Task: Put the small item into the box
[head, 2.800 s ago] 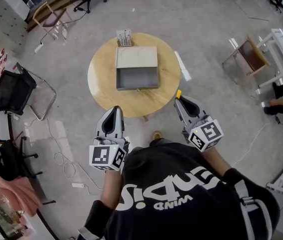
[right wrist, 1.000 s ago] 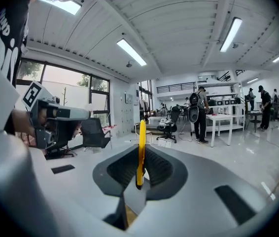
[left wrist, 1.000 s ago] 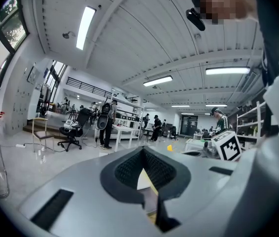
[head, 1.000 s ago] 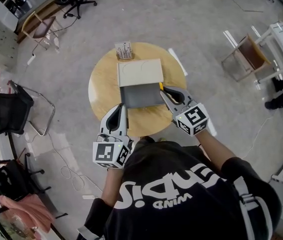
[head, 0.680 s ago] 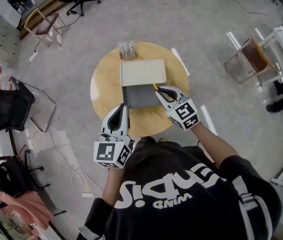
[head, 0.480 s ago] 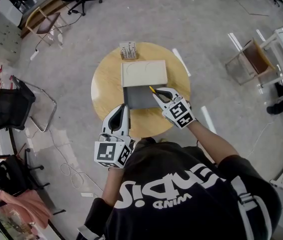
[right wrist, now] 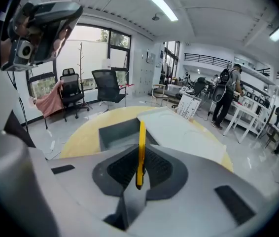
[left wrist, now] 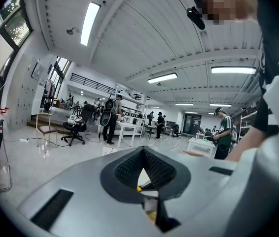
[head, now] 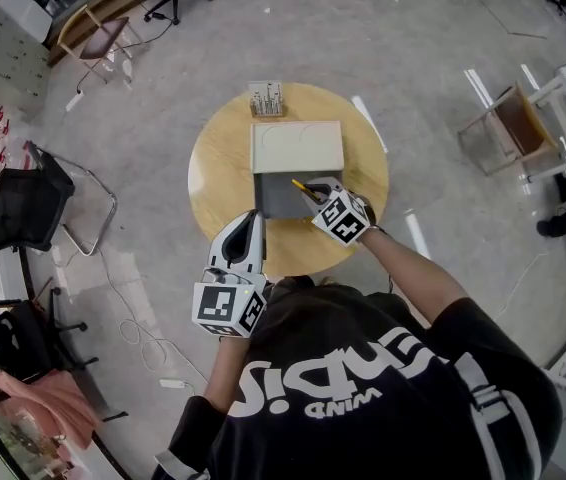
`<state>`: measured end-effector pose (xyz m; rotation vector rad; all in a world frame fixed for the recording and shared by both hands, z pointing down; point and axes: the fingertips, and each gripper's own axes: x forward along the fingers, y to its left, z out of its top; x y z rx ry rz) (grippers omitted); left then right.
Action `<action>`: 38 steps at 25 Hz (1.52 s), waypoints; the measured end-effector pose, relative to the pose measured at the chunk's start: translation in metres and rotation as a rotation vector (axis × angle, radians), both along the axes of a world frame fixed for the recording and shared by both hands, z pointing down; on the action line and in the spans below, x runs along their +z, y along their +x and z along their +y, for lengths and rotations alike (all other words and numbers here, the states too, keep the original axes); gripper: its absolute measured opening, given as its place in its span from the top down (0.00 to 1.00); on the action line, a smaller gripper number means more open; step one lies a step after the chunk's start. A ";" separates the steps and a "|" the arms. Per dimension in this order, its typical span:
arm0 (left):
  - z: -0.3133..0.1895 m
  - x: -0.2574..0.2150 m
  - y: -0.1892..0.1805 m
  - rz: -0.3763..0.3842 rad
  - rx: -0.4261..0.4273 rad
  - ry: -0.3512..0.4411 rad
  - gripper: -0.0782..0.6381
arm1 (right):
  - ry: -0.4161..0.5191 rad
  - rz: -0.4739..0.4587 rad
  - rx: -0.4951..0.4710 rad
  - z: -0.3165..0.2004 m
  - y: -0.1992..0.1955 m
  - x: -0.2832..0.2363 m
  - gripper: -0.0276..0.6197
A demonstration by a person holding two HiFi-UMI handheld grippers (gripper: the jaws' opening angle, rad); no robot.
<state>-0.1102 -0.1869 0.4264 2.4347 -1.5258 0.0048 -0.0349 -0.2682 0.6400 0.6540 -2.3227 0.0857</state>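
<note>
The right gripper [head: 313,190], mid-frame in the head view, is clamped on a thin yellow stick [right wrist: 140,142] (it stands upright between the jaws). The stick's tip is over the right part of the open grey box [head: 275,200] on the round wooden table [head: 218,178]. Lower left, the left gripper [head: 251,220] has its jaws together on nothing, at the table's lower edge.

Your round worktop [head: 218,173] carries a small rack [head: 266,98] at its twelve o'clock edge. On the floor, you have a black chair [head: 18,208] at nine o'clock and a wooden chair [head: 511,133] at two o'clock.
</note>
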 end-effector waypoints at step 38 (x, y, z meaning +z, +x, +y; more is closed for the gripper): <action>-0.002 0.015 -0.017 -0.007 -0.062 -0.048 0.88 | -0.154 0.327 -0.123 -0.005 -0.015 0.095 0.91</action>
